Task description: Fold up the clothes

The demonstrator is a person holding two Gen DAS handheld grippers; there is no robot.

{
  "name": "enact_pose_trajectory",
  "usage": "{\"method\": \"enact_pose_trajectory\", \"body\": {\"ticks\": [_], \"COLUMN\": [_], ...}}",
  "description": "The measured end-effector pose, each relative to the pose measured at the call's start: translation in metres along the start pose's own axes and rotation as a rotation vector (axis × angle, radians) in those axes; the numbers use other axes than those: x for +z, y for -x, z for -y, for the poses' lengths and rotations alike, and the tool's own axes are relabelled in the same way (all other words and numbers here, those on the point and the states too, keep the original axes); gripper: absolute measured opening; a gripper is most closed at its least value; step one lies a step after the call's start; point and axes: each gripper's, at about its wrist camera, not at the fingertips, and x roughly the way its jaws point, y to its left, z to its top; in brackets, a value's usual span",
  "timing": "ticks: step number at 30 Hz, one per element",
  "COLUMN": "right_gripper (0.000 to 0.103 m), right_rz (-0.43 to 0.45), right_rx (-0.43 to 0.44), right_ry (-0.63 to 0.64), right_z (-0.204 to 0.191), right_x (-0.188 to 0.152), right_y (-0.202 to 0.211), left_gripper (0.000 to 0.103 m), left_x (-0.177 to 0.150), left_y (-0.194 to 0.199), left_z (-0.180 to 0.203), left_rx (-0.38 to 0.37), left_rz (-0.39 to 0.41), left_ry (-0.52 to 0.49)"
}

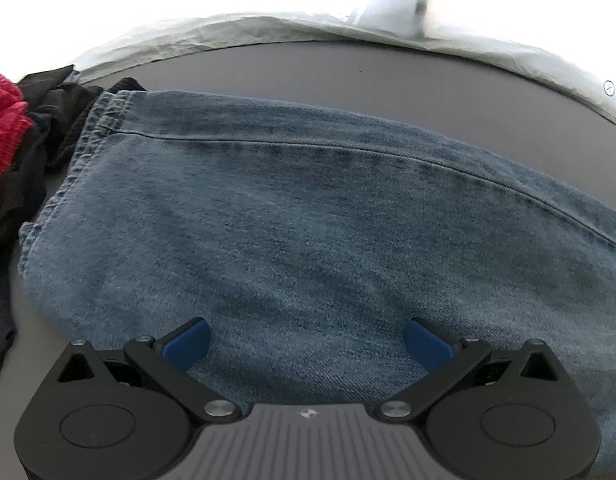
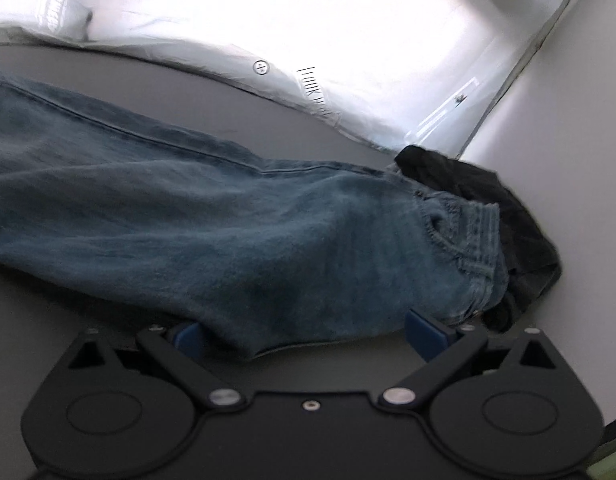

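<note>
Blue jeans (image 1: 308,216) lie flat across the grey table (image 1: 348,68). The left wrist view shows the leg end with its hem at the left. My left gripper (image 1: 308,340) is open, its blue pads (image 1: 188,342) hovering over the denim near its front edge. In the right wrist view the jeans (image 2: 228,224) run from the left to the waistband at the right. My right gripper (image 2: 308,334) is open at the near edge of the jeans, its pads (image 2: 426,334) on either side of the fabric's folded edge.
A red garment (image 1: 2,128) and dark clothes (image 1: 48,132) are piled at the left. A black garment (image 2: 488,200) lies by the jeans' waistband. White sheeting (image 2: 308,32) lines the table's far edge. A white wall (image 2: 568,160) stands at the right.
</note>
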Motion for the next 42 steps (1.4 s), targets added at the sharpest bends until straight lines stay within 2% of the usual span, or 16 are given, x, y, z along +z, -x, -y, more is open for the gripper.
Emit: {"method": "enact_pose_trajectory", "body": {"ticks": [2,5,8,13,15,19,22,23,25,27,28,30,31,32,36,42], "right_gripper": [0.101,0.101,0.101,0.101,0.101,0.100,0.090,0.083,0.068,0.053,0.049,0.027,0.018,0.006,0.003,0.003], "right_rz": [0.004,0.010,-0.011,-0.052,-0.071,-0.164,-0.216,-0.234,-0.270,-0.290,-0.298,-0.334,-0.353,-0.362,-0.367,-0.274], "right_rx": [0.023,0.047,0.049,0.060,0.091,0.235,0.373,0.422,0.467,0.509,0.523,0.527,0.529,0.533,0.580,0.690], "right_ry": [-0.013,-0.052,-0.125,-0.261,-0.331,-0.707,-1.006,-1.106,-1.206,-1.246,-1.258,-1.280,-1.292,-1.324,-1.437,-1.493], "right_z": [0.001,0.004,0.007,0.003,-0.001,-0.003,-0.007,-0.009,-0.019,-0.030,-0.035,-0.042,-0.045,-0.046,-0.039,-0.020], "right_x": [-0.001,0.000,0.002,0.011,0.014,0.012,0.002,-0.001,-0.005,-0.004,-0.004,-0.003,-0.003,-0.005,-0.011,0.012], "right_y": [0.010,0.022,0.029,0.038,0.037,0.029,0.018,0.013,0.005,-0.001,-0.003,-0.009,-0.012,-0.013,-0.010,-0.003], "left_gripper": [0.103,0.103,0.100,0.075,0.075,0.076,0.076,0.076,0.076,0.074,0.068,0.053,0.036,0.027,0.006,0.003], "left_x": [-0.004,-0.015,-0.027,-0.048,-0.049,-0.047,-0.042,-0.039,-0.036,-0.031,-0.029,-0.024,-0.023,-0.022,-0.020,0.007], "left_y": [0.004,0.015,0.028,0.049,0.044,0.030,0.023,0.021,0.018,0.010,0.006,-0.001,-0.002,-0.002,0.008,0.052], "left_z": [-0.001,-0.014,-0.041,-0.085,-0.119,-0.172,-0.198,-0.205,-0.216,-0.222,-0.226,-0.232,-0.233,-0.235,-0.237,-0.225], "left_rx": [0.006,-0.032,-0.033,-0.036,-0.054,-0.084,-0.095,-0.105,-0.127,-0.148,-0.159,-0.177,-0.169,-0.174,-0.179,-0.196], "left_rz": [0.003,0.012,0.053,0.120,0.114,0.117,0.139,0.146,0.157,0.158,0.158,0.160,0.168,0.168,0.192,0.281], "left_ry": [0.012,0.062,0.092,0.147,0.245,0.384,0.419,0.427,0.451,0.496,0.519,0.565,0.584,0.596,0.619,0.544]}}
